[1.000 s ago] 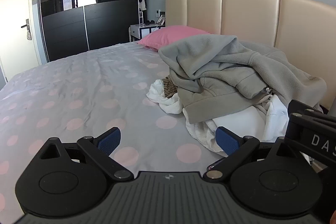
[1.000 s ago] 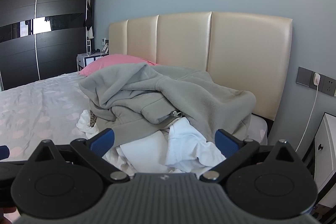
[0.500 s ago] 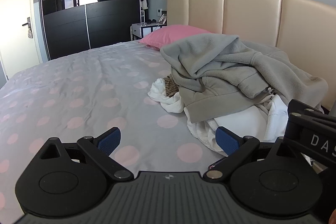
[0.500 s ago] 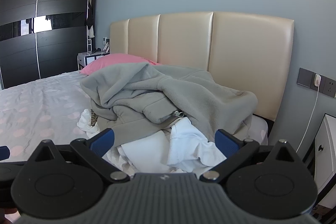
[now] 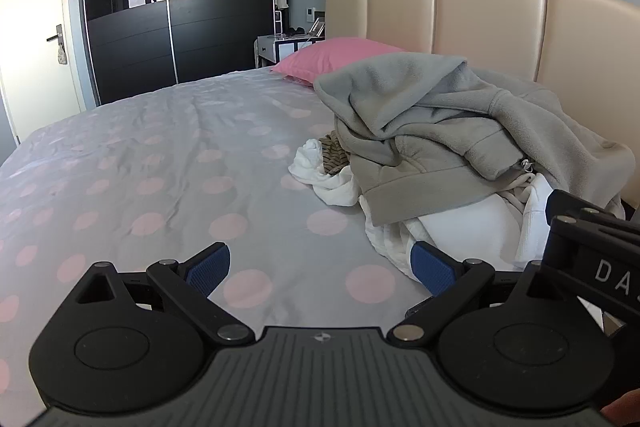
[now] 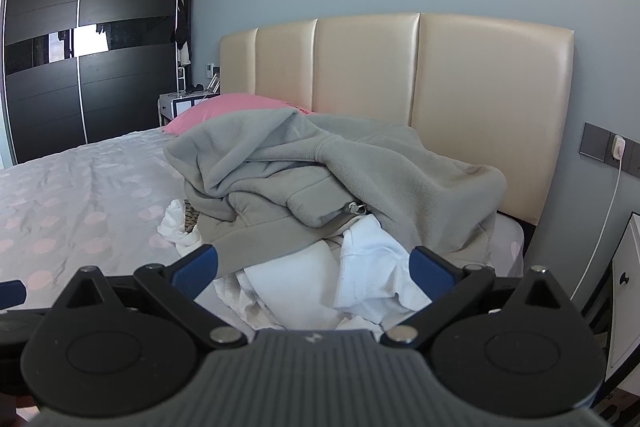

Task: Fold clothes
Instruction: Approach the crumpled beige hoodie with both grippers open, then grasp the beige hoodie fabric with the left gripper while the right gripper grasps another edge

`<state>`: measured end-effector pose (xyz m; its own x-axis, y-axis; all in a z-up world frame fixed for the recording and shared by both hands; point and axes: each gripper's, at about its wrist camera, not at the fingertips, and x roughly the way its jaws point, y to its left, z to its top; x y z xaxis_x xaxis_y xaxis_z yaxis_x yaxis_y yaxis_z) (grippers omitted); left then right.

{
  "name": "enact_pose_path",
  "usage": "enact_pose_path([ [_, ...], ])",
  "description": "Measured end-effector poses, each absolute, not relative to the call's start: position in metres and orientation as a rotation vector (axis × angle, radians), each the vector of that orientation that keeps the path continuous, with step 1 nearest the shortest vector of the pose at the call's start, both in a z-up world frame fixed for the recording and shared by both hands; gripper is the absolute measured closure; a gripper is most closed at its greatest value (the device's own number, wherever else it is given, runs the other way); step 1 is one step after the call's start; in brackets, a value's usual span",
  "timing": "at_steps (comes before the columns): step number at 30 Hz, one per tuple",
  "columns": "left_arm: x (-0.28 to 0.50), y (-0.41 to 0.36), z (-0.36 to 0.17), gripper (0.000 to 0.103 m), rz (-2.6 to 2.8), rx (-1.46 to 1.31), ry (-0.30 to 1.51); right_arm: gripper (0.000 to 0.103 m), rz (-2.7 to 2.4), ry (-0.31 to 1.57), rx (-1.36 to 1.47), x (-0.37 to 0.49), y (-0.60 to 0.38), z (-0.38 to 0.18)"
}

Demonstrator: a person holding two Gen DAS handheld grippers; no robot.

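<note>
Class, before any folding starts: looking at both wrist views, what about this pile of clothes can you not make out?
- White garments: type and number unclear in both views; the grey fleece hoodie lies over them.
- Striped brown item: mostly buried in the left wrist view.
- Pile's near edge: hidden behind the right gripper.
- Left gripper: blocks nearby bedsheet.

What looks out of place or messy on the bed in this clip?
Only the unfolded laundry: a grey hoodie is dumped over crumpled white garments near the headboard, with a striped piece poking out. Nothing is damaged or spilled.
</note>
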<state>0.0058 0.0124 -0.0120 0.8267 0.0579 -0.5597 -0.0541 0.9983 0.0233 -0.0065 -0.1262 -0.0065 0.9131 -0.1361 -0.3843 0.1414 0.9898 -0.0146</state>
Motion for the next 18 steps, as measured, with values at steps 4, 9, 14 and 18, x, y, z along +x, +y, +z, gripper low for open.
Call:
enact_pose_path([
  [4, 0.011, 0.014, -0.015, 0.004, 0.063, 0.005, 0.604, 0.001, -0.138, 0.398, 0.005, -0.001, -0.125, -0.009],
  [9, 0.023, 0.018, -0.018, 0.004, 0.064, 0.009, 0.605, 0.001, -0.101, 0.413, 0.031, 0.016, -0.125, -0.013],
  [14, 0.048, 0.024, -0.018, 0.004, 0.053, 0.032, 0.602, 0.001, -0.065, 0.417, 0.007, 0.047, -0.127, -0.014],
  [18, 0.079, 0.027, -0.017, 0.005, 0.048, 0.071, 0.592, 0.002, -0.035, 0.430, -0.036, 0.084, -0.133, -0.010],
])
